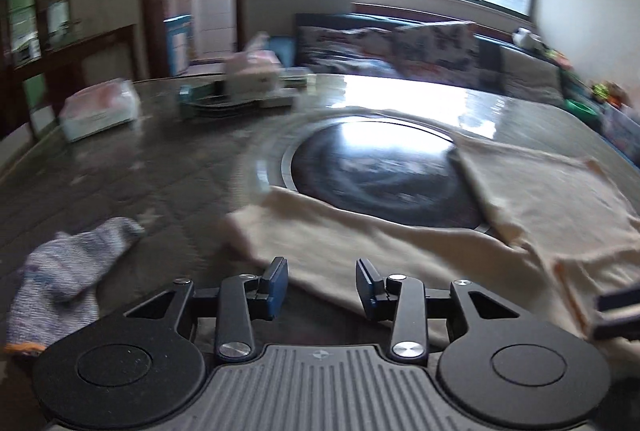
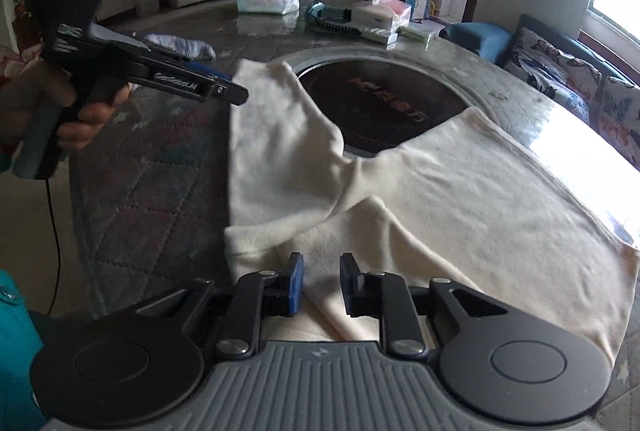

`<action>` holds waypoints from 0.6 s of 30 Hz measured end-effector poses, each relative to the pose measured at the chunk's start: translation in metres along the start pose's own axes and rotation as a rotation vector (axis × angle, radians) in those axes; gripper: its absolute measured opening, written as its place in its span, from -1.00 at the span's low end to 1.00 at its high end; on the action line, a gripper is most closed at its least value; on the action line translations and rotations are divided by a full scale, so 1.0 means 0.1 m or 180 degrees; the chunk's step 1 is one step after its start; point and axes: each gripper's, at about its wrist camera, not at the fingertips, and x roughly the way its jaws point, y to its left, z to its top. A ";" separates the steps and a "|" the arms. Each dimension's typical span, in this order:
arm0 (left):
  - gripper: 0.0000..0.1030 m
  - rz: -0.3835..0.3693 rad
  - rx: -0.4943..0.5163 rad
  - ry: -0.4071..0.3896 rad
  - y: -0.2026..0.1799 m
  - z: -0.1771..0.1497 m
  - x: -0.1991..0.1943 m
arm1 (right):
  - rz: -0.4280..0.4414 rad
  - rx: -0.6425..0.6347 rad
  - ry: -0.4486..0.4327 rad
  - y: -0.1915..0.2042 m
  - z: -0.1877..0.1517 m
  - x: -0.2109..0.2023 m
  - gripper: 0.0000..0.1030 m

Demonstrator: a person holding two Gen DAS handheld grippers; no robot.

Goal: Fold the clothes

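Open right tongs (image 2: 321, 285) over cream garment (image 2: 440, 191)

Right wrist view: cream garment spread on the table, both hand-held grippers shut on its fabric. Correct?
Not quite. The cream garment is spread on the table, but neither hand-held gripper is shut on it. The right wrist view shows the right hand-held gripper open over a fold, and the left wrist view shows the left hand-held gripper open at the cloth's edge.
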 end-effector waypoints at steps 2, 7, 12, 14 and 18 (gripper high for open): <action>-0.19 0.0091 -0.0126 0.0027 0.09 0.02 0.08 | -0.0055 0.0028 -0.0036 -0.03 0.02 -0.05 -0.62; -0.19 0.0178 -0.0387 0.0048 0.23 0.08 0.23 | -0.0183 0.0099 -0.0072 -0.12 0.02 -0.16 -0.61; -0.68 0.0113 -0.0431 0.0005 0.23 0.13 0.30 | -0.0301 0.0292 -0.0133 -0.25 -0.08 -0.28 -0.61; -0.81 0.0032 -0.0461 -0.0012 0.22 0.15 0.29 | -0.0351 0.0386 -0.0162 -0.30 -0.13 -0.34 -0.61; -0.86 -0.0341 -0.0395 -0.0210 0.01 0.27 0.06 | -0.0449 0.0573 -0.0221 -0.42 -0.23 -0.45 -0.61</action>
